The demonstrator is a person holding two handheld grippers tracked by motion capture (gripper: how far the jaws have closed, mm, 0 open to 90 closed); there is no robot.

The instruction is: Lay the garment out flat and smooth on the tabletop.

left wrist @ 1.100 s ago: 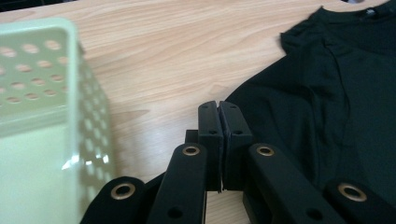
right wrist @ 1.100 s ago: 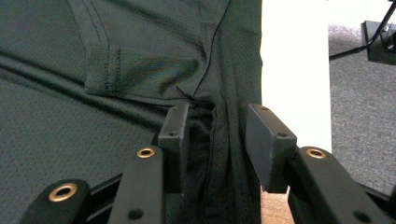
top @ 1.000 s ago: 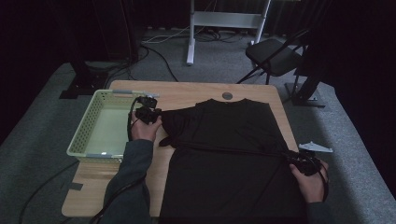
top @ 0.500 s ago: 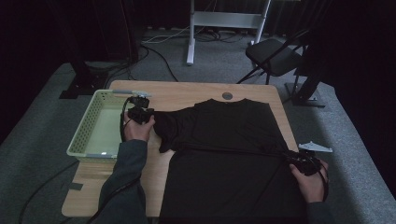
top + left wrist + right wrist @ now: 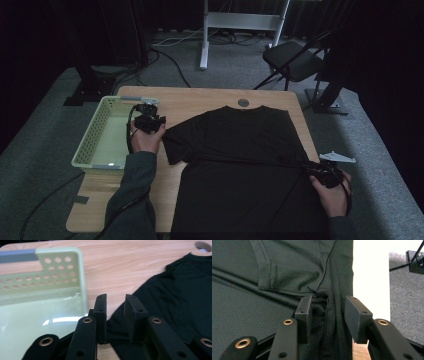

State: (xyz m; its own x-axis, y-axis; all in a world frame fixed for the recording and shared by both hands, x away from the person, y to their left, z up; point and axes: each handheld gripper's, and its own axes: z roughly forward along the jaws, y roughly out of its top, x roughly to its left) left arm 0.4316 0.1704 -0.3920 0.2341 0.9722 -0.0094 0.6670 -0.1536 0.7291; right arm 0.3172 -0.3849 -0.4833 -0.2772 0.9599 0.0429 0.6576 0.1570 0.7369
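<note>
One black T-shirt [image 5: 240, 155] lies flat on the desk [image 5: 200, 100], collar toward the far edge, long axis near-to-far. Left gripper [image 5: 115, 317]: fingers just parted, empty, at sleeve edge. Right gripper [image 5: 328, 320]: fingers apart, straddling bunched fabric.

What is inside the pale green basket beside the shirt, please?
The basket shows a bare, shiny floor in the high view. The left gripper and its hand cover the near right corner, so that part cannot be checked.
</note>
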